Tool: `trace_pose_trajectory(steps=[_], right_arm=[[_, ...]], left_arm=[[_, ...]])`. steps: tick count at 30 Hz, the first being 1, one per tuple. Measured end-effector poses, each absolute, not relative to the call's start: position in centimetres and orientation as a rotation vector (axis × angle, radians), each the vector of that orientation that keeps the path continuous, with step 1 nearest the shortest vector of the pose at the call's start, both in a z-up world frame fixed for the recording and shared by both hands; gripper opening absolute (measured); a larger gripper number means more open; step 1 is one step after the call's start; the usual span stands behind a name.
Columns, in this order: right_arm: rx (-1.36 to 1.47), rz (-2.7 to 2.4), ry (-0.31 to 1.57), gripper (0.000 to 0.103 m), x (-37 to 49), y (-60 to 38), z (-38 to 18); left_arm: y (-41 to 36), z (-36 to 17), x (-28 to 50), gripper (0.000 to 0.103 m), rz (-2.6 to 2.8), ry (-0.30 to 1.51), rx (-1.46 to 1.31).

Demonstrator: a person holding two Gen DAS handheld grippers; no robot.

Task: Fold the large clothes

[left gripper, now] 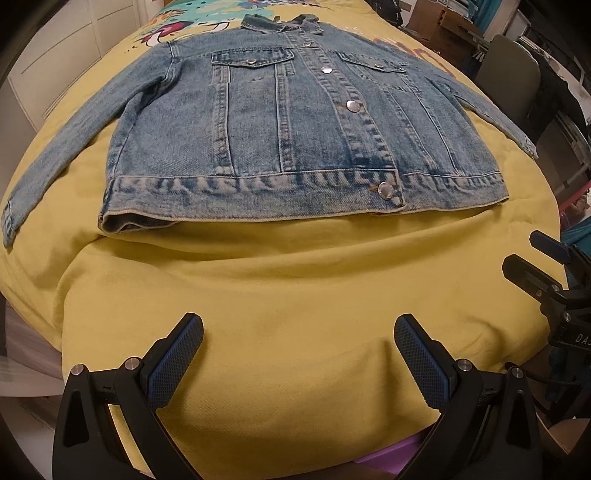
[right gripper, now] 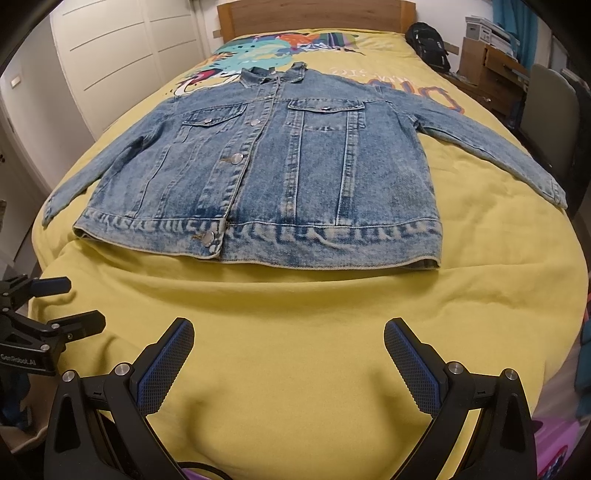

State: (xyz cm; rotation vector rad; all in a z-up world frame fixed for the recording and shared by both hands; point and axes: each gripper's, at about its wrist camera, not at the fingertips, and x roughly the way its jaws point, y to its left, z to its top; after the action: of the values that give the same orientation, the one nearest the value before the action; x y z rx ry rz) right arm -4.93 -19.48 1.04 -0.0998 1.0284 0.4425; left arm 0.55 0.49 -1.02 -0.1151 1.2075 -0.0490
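Note:
A blue denim jacket (left gripper: pixel 295 122) lies flat and buttoned on the yellow bedspread (left gripper: pixel 277 295), front up, collar away from me, both sleeves spread out to the sides. In the right wrist view the jacket (right gripper: pixel 280 166) fills the middle of the bed. My left gripper (left gripper: pixel 299 334) hovers open over bare bedspread, well short of the jacket's hem. My right gripper (right gripper: pixel 289 336) is also open, empty, and short of the hem. Each gripper shows at the edge of the other's view: the right gripper (left gripper: pixel 535 254) at right, the left gripper (right gripper: pixel 79 304) at left.
A wooden headboard (right gripper: pixel 314 13) stands at the far end of the bed. White wardrobe doors (right gripper: pixel 110 48) line the left side. On the right are a grey chair (right gripper: pixel 550 118), a black backpack (right gripper: pixel 426 44) and cluttered shelves (right gripper: pixel 487 51).

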Motion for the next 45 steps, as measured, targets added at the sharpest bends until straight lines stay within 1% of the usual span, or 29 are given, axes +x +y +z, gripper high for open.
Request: trace_pose_trajectory(steps=[8,18,30,39,45], right_arm=[[-0.108,0.461,1.022,0.103,-4.8,-19.1,1.3],[-0.129,0.499,1.004,0.103,-3.5,-18.4,2.0],[-0.121,0.47,0.948,0.103,0.5,-19.5,3.6],[-0.039,0.377,0.933,0.103,4.9,-23.4,4.1],[0.078,0.278,0.93,0.103,8.4,-27.8,4.2]], left_arm=[[0.6,-0.9,0.7,0.102,-0.036,1.2,-0.101],[3.6,-0.5,1.8,0.102,0.114,1.197,-0.092],[5.0,1.3,3.5,0.102,0.218,1.104,0.008],[5.9,1.9,4.5,0.102,0.23,1.11,0.013],[5.5,2.2,5.1,0.102,0.235,1.114,0.022]])
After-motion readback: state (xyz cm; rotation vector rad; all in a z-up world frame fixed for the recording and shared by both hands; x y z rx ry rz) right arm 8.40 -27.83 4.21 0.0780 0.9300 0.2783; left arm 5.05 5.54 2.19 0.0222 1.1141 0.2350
